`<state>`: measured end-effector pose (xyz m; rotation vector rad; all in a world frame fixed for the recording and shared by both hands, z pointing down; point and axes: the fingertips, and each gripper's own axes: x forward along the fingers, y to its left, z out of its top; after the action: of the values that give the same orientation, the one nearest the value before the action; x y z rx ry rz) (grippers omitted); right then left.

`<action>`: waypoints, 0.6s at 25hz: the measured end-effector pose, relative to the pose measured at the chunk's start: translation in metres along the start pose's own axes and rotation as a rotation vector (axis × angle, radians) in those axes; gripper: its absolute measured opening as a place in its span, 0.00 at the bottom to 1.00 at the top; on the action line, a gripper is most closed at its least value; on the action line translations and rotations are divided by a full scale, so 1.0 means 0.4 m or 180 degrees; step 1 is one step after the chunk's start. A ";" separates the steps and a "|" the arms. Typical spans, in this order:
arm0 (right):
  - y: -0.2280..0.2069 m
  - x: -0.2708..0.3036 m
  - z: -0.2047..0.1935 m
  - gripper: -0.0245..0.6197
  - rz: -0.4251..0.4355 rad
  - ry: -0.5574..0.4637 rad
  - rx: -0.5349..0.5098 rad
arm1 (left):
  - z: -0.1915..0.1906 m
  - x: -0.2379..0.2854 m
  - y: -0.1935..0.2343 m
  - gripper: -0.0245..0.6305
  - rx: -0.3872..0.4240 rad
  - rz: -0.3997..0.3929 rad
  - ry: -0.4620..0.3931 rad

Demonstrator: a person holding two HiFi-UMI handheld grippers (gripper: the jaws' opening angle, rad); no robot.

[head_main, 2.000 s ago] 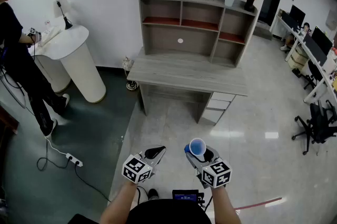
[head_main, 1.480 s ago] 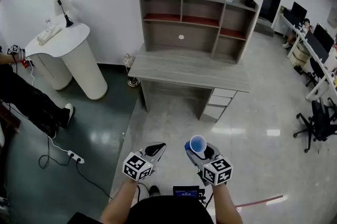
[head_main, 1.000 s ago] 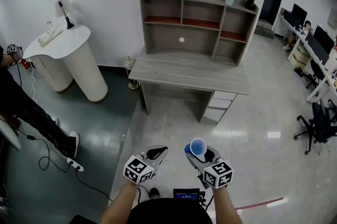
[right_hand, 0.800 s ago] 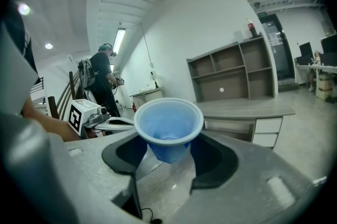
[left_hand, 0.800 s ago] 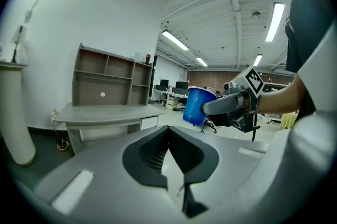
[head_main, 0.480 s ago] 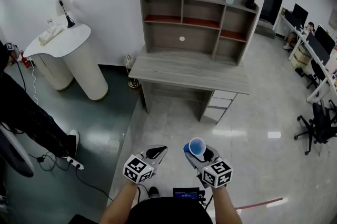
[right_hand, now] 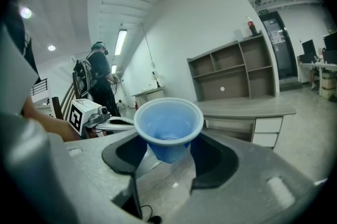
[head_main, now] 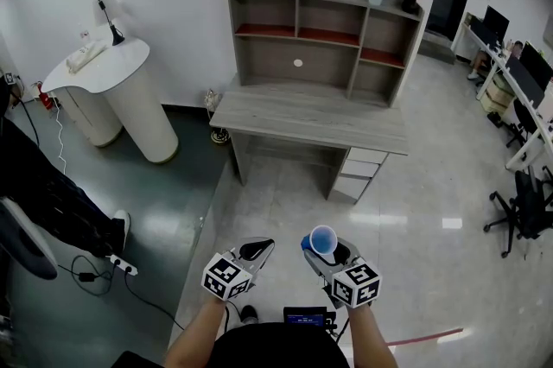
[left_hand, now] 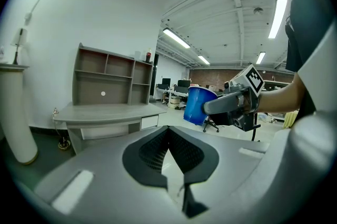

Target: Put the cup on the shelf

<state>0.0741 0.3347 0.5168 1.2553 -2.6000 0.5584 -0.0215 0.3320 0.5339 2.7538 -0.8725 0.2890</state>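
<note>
Your right gripper is clamped on the blue cup, which stands upright between its jaws, mouth up. Your left gripper, just to its left, has its jaws pressed together with nothing in them. The shelf stands well ahead of both grippers, atop the desk.
</note>
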 end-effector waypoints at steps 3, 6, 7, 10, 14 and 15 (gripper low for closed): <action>-0.023 -0.014 -0.004 0.44 0.0023 0.0003 0.0006 | 0.000 0.021 -0.015 0.04 -0.0004 0.0027 0.0006; -0.043 -0.030 -0.010 0.44 0.0044 0.0011 0.0012 | 0.001 0.039 -0.033 0.04 -0.0012 0.0044 0.0000; -0.050 -0.035 -0.012 0.44 0.0053 0.0014 0.0015 | 0.002 0.044 -0.039 0.04 -0.0015 0.0052 -0.0005; -0.065 -0.049 -0.019 0.44 0.0089 0.0026 0.0029 | 0.001 0.050 -0.052 0.04 -0.0041 0.0095 -0.0009; -0.081 -0.056 -0.034 0.44 0.0114 0.0055 0.0069 | -0.012 0.051 -0.047 0.04 -0.0082 0.0180 0.0029; -0.084 -0.056 -0.037 0.44 0.0116 0.0062 0.0082 | -0.014 0.051 -0.044 0.04 -0.0093 0.0189 0.0035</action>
<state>0.1144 0.3377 0.5310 1.2064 -2.6127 0.6096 0.0047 0.3366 0.5416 2.7003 -0.9495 0.2996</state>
